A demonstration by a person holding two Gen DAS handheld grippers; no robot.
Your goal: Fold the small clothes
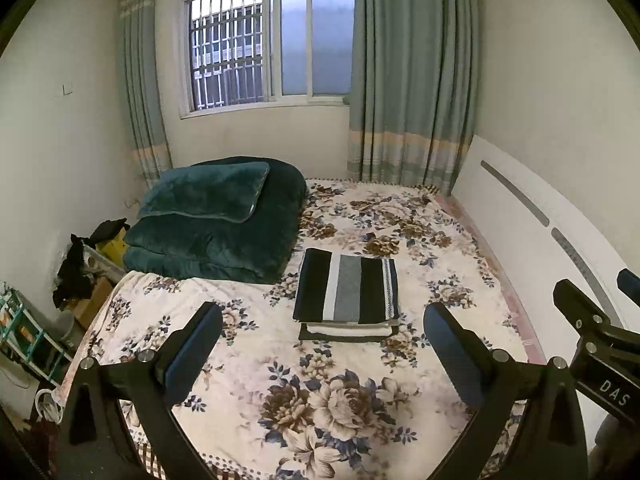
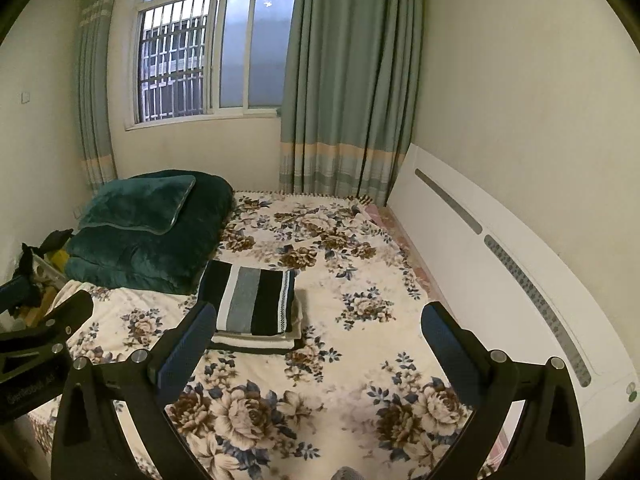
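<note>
A folded striped garment (image 1: 347, 290) tops a neat stack (image 1: 348, 331) mid-bed, floral bedspread (image 1: 320, 400) bare around it; both the left tongs (image 1: 322, 340) and right tongs (image 2: 316, 336) gape, released.

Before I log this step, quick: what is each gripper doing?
Left gripper: open, holding nothing.
Right gripper: open, holding nothing.

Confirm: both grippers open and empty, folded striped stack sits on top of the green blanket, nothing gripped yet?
Not quite. The striped stack lies on the floral bedspread, beside and in front of the green blanket, not on top of it; the left wrist view shows this plainly. The rest holds: left gripper and right gripper are both open and empty.
</note>
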